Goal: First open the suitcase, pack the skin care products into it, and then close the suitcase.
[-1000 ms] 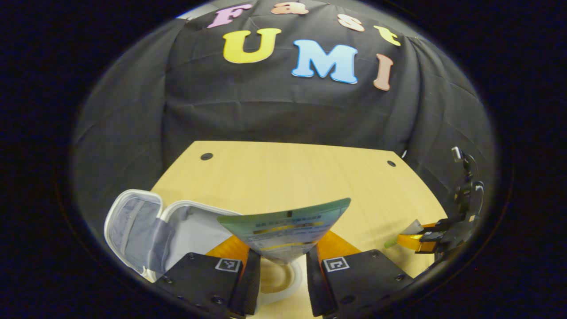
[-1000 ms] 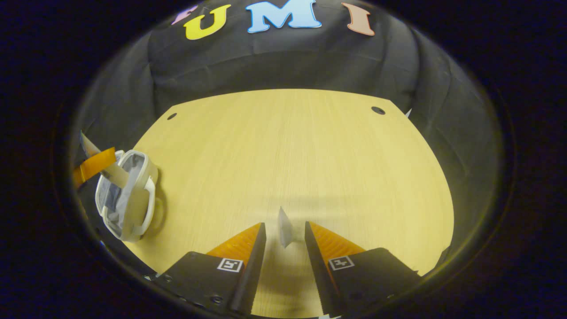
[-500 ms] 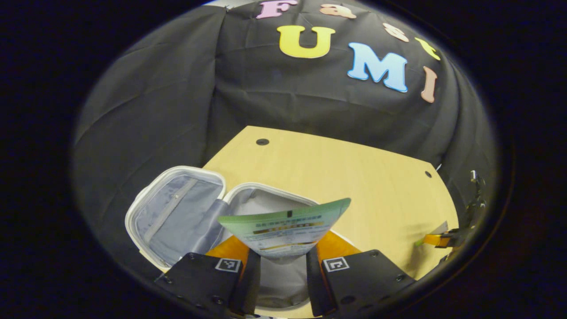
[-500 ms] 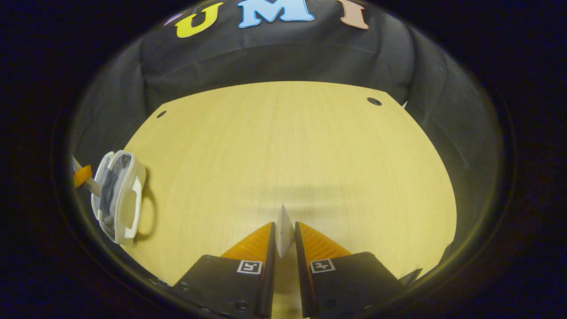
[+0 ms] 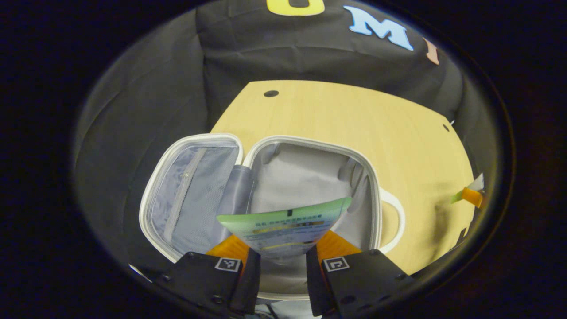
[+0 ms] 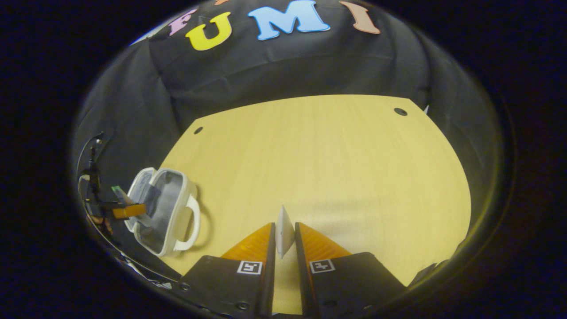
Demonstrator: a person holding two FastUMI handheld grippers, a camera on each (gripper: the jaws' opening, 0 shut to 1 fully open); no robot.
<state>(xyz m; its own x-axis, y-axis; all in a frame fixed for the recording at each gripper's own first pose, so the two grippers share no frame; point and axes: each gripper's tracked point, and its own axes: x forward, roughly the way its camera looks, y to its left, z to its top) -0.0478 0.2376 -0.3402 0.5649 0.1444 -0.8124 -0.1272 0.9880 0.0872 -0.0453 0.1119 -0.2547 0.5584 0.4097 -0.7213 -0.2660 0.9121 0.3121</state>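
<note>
A small white suitcase point(image 5: 310, 146) lies open on the wooden table, its grey-lined lid point(image 5: 190, 190) folded out to the left. My left gripper point(image 5: 280, 241) is shut on a green and white skin care sachet point(image 5: 283, 226), which it holds above the open main compartment. In the right gripper view the right gripper point(image 6: 284, 235) is shut on a thin white sachet point(image 6: 284, 230) seen edge-on, raised a little over the table. That view also has the open suitcase point(image 6: 170, 212) at the far left, with the left gripper point(image 6: 126, 210) over it.
The wooden table point(image 6: 319, 155) spreads wide to the right of the suitcase, with a dark hole near each back corner point(image 6: 400, 111). The suitcase's white handle point(image 5: 394, 221) sticks out on its right side. Black cloth walls surround the table.
My left gripper carried the green sachet leftwards and tipped down until it hangs over the open suitcase. My right gripper closed on the white sachet and lifted it slightly.
</note>
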